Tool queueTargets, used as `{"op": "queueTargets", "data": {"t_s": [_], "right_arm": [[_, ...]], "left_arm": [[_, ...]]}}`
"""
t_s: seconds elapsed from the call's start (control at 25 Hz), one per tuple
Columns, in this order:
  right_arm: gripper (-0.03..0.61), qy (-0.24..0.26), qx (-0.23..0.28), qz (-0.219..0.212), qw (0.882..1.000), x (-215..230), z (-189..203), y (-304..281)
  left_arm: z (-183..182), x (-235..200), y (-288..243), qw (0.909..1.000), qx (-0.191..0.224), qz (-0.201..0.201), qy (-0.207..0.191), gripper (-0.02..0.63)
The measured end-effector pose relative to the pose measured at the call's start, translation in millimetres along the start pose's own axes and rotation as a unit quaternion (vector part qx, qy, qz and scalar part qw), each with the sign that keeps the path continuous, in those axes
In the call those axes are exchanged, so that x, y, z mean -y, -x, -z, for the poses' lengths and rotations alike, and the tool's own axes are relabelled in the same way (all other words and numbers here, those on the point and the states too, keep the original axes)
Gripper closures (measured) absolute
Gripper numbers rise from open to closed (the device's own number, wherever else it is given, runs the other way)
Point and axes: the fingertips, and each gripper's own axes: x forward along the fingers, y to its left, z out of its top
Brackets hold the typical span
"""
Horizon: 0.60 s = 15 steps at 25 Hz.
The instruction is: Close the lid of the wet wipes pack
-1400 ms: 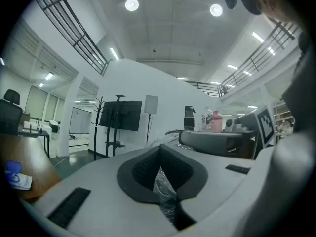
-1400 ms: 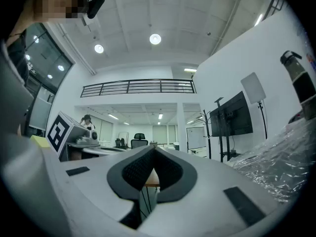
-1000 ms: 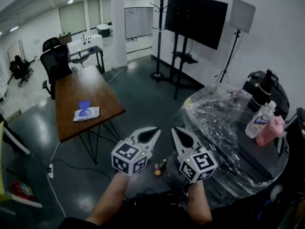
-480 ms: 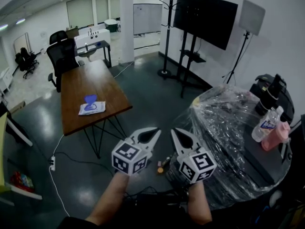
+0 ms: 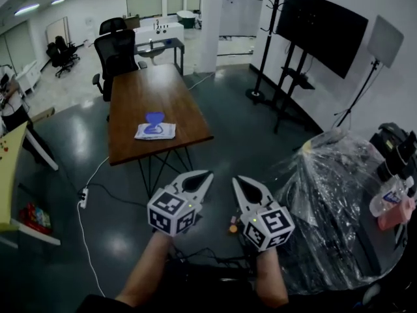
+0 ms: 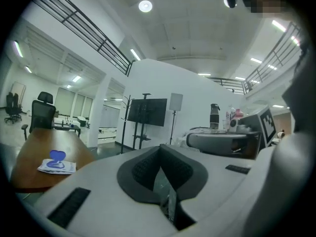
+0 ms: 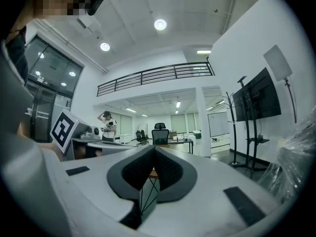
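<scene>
Wet wipes pack on wooden tabletop, toward near edge, blue lid raised open. Left gripper over dark floor, apart from tabletop — fingers pressed together, nothing between. Right gripper just beside it — fingers together, empty.

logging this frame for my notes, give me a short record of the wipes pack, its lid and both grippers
wet wipes pack: lies on the wooden table, well away from both grippers
lid: blue, raised, not closed
left gripper: shut, empty, in the air short of the table
right gripper: shut, empty, beside the left one
contact with pack: none
</scene>
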Motion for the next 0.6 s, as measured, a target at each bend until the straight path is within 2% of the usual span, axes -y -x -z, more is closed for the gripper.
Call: {"op": "queueTargets", "data": {"t_s": [0.24,0.6], "right_arm": [[0.569,-0.003,-0.016,-0.029,0.999,-42,8,-67],[0.569,0.02,-0.03,-0.047,0.998,-100,13,-166]], "left_arm": [[5,-75,43,0.9992,-0.007,-0.038,0.014,0.609],[6,-181,103,0.9977,0.003,-0.063,0.026,0.609]]}}
